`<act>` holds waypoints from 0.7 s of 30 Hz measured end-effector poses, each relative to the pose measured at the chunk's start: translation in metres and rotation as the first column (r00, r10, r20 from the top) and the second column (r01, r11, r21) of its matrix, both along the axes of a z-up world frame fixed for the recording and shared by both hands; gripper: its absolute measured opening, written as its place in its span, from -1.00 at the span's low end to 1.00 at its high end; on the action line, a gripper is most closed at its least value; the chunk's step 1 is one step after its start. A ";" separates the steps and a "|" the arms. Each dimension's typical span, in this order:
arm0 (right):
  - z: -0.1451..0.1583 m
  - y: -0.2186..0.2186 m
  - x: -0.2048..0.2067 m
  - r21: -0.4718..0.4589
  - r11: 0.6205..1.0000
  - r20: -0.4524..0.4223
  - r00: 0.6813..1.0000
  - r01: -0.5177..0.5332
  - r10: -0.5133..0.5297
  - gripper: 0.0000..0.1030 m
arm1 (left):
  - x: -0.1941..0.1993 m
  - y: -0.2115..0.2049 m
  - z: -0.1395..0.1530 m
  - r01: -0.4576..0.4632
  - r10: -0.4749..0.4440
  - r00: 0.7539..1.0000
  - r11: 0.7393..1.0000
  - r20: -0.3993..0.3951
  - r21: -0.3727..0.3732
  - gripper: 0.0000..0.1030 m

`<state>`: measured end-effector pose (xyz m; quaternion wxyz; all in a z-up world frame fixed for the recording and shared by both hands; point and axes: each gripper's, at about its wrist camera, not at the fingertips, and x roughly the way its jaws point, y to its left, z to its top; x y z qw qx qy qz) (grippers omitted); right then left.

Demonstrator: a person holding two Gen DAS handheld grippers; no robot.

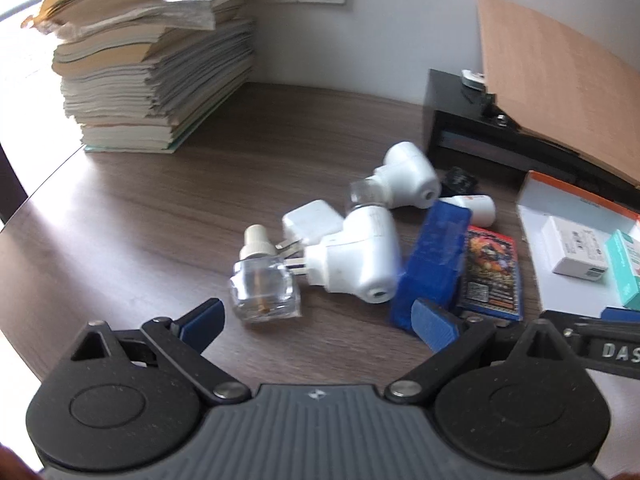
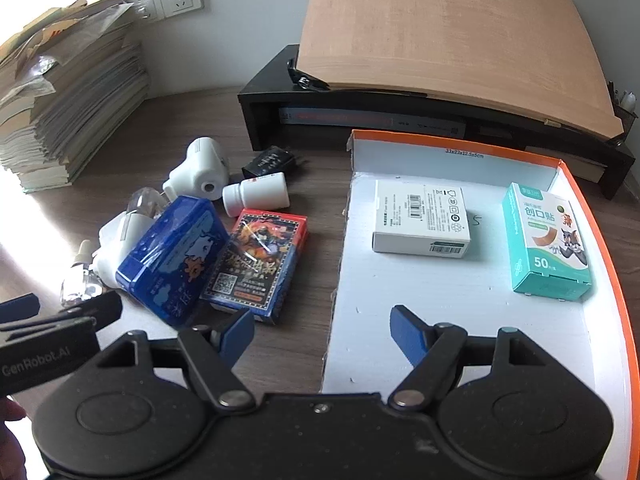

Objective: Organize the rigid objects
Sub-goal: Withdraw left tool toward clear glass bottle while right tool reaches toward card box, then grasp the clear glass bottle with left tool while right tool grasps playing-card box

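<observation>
Both the left tongs (image 1: pixel 318 320) and right tongs (image 2: pixel 322 330) gaped wide, holding nothing. The blue tin (image 2: pixel 174 258) leaned left of the orange-rimmed box (image 2: pixel 596 216); it could topple against the 2 neighbouring plug-in heaters (image 1: pixel 360 256).

Both grippers black: left gripper (image 1: pixel 320 322) and right gripper (image 2: pixel 322 336) wear blue pads, silver pivot screws, ribbed grey housing

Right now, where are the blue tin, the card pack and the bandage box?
blue tin (image 2: pixel 172 256), right wrist view, top face.
card pack (image 2: pixel 260 260), right wrist view, printed front.
bandage box (image 2: pixel 546 236), right wrist view, top face.
</observation>
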<state>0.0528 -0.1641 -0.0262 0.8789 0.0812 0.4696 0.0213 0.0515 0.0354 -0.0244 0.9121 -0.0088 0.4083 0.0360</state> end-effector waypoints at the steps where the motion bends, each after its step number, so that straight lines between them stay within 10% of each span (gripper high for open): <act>1: -0.001 0.001 0.000 0.003 1.000 -0.002 1.000 0.001 -0.001 0.72 | 0.002 0.008 -0.003 -0.027 0.027 1.000 1.000 -0.009 0.004 0.98; 17: -0.004 0.013 0.004 -0.003 1.000 -0.011 1.000 0.007 -0.007 0.72 | 0.042 0.045 -0.035 -0.072 0.072 0.996 0.997 -0.059 0.004 0.64; 21: -0.008 0.018 0.008 0.003 1.000 -0.023 1.000 0.009 -0.008 0.72 | 0.039 0.044 -0.032 -0.029 0.030 0.999 0.999 -0.023 0.023 -0.02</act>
